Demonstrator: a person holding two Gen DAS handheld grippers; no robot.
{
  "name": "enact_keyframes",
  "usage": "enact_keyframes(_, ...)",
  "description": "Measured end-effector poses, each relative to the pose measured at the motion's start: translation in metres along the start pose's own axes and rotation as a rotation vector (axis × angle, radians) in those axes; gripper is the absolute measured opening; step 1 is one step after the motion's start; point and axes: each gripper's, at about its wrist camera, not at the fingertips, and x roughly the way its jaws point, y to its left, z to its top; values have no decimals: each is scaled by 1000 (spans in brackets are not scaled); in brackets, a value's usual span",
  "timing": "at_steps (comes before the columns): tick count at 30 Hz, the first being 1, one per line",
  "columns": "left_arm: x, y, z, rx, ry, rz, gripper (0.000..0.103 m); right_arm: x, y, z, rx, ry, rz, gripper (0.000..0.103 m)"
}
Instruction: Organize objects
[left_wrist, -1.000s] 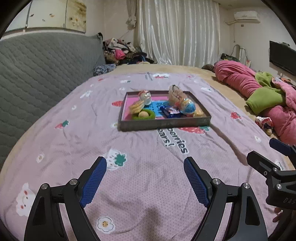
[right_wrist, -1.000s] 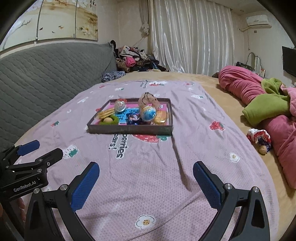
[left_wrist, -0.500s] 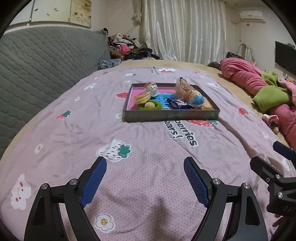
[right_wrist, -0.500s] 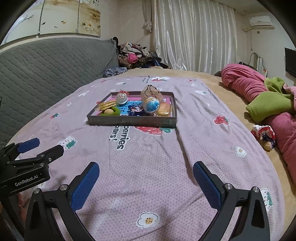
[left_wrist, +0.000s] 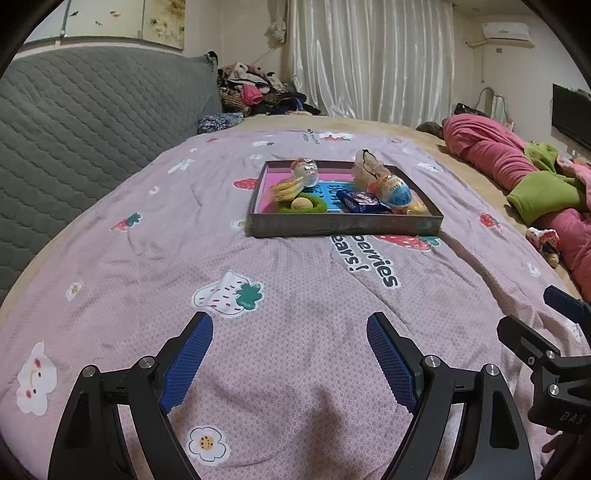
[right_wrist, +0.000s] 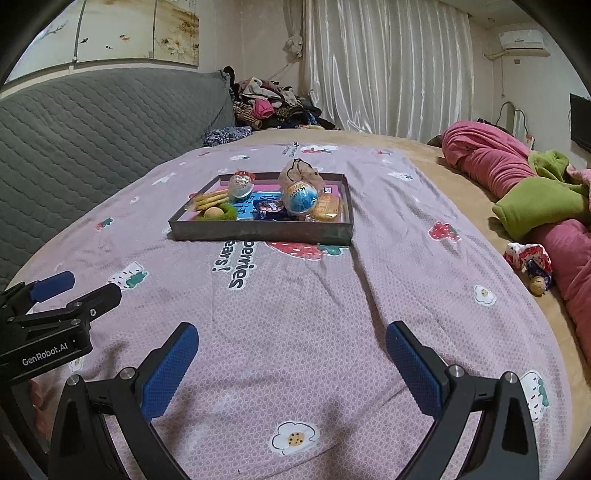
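A bed (left_wrist: 295, 369) is filling both views, lying under a pink printed sheet (right_wrist: 295, 350) with strawberries and flowers. At 9 o'clock a grey quilted headboard (left_wrist: 92, 122) is running along its edge, and at 3 o'clock a heap of pink and green blankets (right_wrist: 535, 195) is lying on the bare part of the mattress. Toward 12 o'clock, well apart from both grippers, a shallow dark tray (left_wrist: 343, 225) is sitting flat on the sheet. It is holding a blue surprise egg (left_wrist: 395, 190), a clear capsule toy (left_wrist: 304, 171), a mesh pouch (left_wrist: 367, 168), a dark snack packet (left_wrist: 360, 201), stacked biscuits (right_wrist: 210, 199) and a small green nest (left_wrist: 303, 205). The left gripper (left_wrist: 290, 360) and the right gripper (right_wrist: 291, 369) are hovering over the sheet, fingers released and spread wide, gripping nothing.
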Motion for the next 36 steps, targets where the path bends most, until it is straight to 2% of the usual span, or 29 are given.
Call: enact_keyframes(36,2,-1,-1,4,4,0,86,4,0,-1,2,1,-4,102)
